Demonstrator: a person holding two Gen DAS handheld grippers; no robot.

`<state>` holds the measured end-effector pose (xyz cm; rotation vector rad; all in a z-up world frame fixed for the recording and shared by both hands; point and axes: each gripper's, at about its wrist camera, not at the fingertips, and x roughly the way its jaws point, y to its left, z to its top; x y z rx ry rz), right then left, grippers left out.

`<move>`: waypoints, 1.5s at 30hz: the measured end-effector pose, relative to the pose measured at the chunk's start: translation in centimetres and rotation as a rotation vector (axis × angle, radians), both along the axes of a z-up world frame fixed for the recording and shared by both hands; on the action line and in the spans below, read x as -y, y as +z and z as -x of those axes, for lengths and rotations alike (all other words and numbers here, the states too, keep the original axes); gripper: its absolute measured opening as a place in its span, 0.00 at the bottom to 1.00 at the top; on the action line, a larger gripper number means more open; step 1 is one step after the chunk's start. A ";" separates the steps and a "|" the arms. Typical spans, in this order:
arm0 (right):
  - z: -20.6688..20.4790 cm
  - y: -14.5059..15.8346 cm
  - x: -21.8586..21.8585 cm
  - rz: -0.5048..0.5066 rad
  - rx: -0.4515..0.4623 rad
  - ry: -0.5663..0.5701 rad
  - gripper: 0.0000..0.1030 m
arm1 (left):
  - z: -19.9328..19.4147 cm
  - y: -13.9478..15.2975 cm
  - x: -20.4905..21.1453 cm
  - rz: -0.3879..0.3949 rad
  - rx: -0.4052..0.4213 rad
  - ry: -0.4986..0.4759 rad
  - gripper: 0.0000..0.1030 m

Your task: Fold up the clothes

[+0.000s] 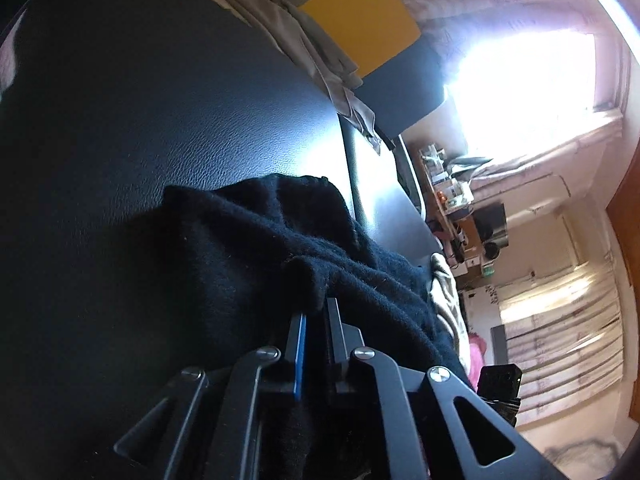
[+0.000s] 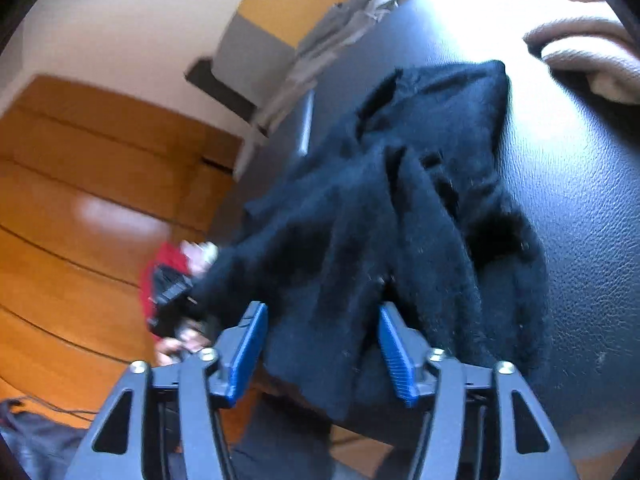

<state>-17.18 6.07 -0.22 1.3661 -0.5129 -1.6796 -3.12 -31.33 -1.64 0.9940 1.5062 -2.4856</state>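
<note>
**Black fleece garment, bunched on dark surface**

Black fleece garment (image 1: pixel 256 240) lies rumpled on black leather-textured surface (image 1: pixel 140 100). Left claw (image 1: pixel 316 312) pressed together, pinching a fold. Right claw (image 2: pixel 322 344) spread wide, fabric lying between its blue pads (image 2: pixel 396 356).

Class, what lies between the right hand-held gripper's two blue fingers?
The black garment hangs between its open fingers, in the right wrist view.
</note>
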 end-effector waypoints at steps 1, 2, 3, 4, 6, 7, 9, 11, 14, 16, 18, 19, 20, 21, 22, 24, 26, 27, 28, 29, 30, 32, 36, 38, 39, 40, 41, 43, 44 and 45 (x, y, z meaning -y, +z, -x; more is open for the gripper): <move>-0.2 -0.3 0.5 -0.020 -0.003 0.017 0.25 | 0.0 0.2 -0.1 0.011 0.001 -0.007 0.05; -0.4 -0.6 1.0 -0.041 -0.006 0.035 0.16 | -0.1 0.4 -0.1 0.019 -0.001 -0.012 0.05; -0.6 -0.6 1.4 -0.042 -0.012 0.051 0.08 | -0.3 0.7 -0.1 0.017 -0.010 -0.014 0.05; -0.8 -0.4 1.7 -0.029 -0.021 0.066 0.07 | -0.4 0.9 0.0 0.016 -0.020 -0.015 0.05; -1.1 0.0 2.2 0.002 -0.041 0.089 0.07 | -0.7 1.4 0.1 0.002 -0.048 -0.016 0.04; -1.0 0.5 2.3 0.028 -0.056 0.088 0.07 | -0.6 1.6 0.2 -0.003 -0.057 -0.013 0.04; 0.0 2.1 3.0 0.097 -0.084 0.067 0.07 | -0.5 2.0 0.6 -0.028 -0.086 -0.002 0.04; 1.6 3.7 3.6 0.166 -0.109 0.038 0.07 | -0.6 2.3 1.1 -0.054 -0.123 0.017 0.03; 5.1 5.9 3.7 0.256 -0.146 -0.022 0.07 | -0.6 2.7 2.2 -0.076 -0.163 0.055 0.03; 7.6 6.5 3.9 0.277 -0.151 -0.072 0.07 | -0.1 2.6 2.9 -0.072 -0.159 0.073 0.03; 10.3 6.1 4.2 0.265 -0.136 -0.127 0.07 | 0.2 2.3 3.6 -0.072 -0.144 0.095 0.03; 11.6 5.5 4.1 0.250 -0.119 -0.153 0.07 | 0.3 2.1 3.9 -0.072 -0.134 0.107 0.03; 12.9 5.0 4.1 0.234 -0.103 -0.179 0.07 | 0.4 1.9 4.3 -0.072 -0.124 0.119 0.03; 14.0 4.3 4.0 0.221 -0.082 -0.201 0.07 | 0.5 1.7 4.6 -0.074 -0.115 0.132 0.03; 14.9 3.4 4.0 0.211 -0.049 -0.220 0.08 | 0.3 1.4 4.8 -0.078 -0.109 0.147 0.04; 16.4 1.5 4.3 0.191 0.027 -0.260 0.11 | -0.4 1.0 5.2 -0.066 -0.080 0.171 0.08; 17.5 -0.3 4.0 0.185 0.086 -0.297 0.35 | -1.1 1.1 5.3 -0.010 -0.041 0.170 0.13; 17.4 -0.4 3.8 0.185 0.083 -0.299 0.51 | -1.3 1.6 4.9 0.061 -0.012 0.145 0.16; 17.2 -0.3 3.6 0.192 0.075 -0.293 0.52 | -1.6 2.1 4.4 0.132 0.018 0.118 0.17; 17.1 -0.2 3.3 0.198 0.067 -0.288 0.52 | -1.6 2.5 4.0 0.199 0.052 0.087 0.18; 16.6 0.1 3.1 0.196 0.051 -0.278 0.53 | -1.6 2.8 3.4 0.269 0.092 0.054 0.18; 15.3 1.2 2.8 0.182 0.006 -0.252 0.53 | -1.6 3.2 2.4 0.387 0.153 -0.003 0.21; 12.4 2.7 0.8 0.143 -0.056 -0.223 0.60 | -0.1 4.0 0.1 0.569 0.163 -0.159 0.24; 11.1 3.0 -0.2 0.116 -0.074 -0.225 0.61 | 0.6 4.4 -1.1 0.660 0.167 -0.237 0.26; 10.5 3.0 -0.6 0.100 -0.081 -0.228 0.64 | 1.0 4.6 -1.7 0.705 0.169 -0.276 0.27; 10.2 2.7 -1.0 0.086 -0.078 -0.232 0.65 | 1.3 4.8 -2.3 0.750 0.171 -0.316 0.30; 9.9 2.5 -1.1 0.075 -0.069 -0.236 0.65 | 1.7 5.0 -2.8 0.795 0.173 -0.355 0.31; 9.4 2.0 -1.4 0.052 -0.055 -0.241 0.65 | 2.4 5.4 -4.0 0.885 0.176 -0.435 0.36; 9.2 1.9 -1.3 0.038 -0.051 -0.242 0.65 | 2.8 5.5 -4.6 0.929 0.179 -0.478 0.36; 9.3 1.8 -1.2 0.029 -0.050 -0.240 0.65 | 3.2 5.3 -5.2 0.972 0.188 -0.531 0.36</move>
